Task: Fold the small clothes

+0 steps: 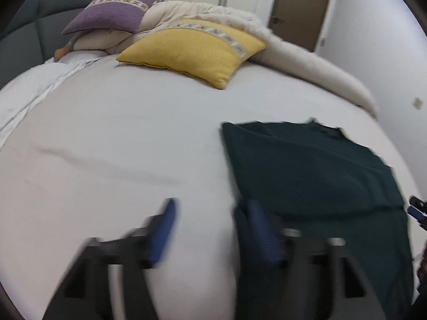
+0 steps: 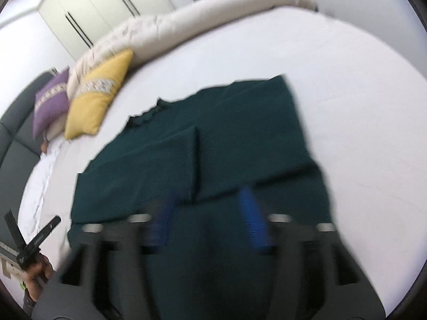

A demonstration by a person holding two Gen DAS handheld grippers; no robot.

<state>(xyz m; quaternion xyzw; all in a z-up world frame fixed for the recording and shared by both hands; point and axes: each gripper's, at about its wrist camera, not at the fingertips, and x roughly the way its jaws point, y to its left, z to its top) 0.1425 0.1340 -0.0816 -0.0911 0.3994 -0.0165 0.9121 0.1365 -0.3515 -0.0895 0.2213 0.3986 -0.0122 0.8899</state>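
Observation:
A dark green garment lies flat on the white bed sheet, with its sides folded in over the middle. My right gripper hovers over the garment's near end, its blue pads apart and no cloth pinched between them. In the left wrist view the garment fills the right side. My left gripper is open at the garment's left edge, one pad over bare sheet, the other above the cloth's border. Both views are blurred.
A yellow cushion and a purple cushion lie at the head of the bed beside a bunched beige duvet. A dark padded headboard stands at the left. A person's hand shows at the lower left.

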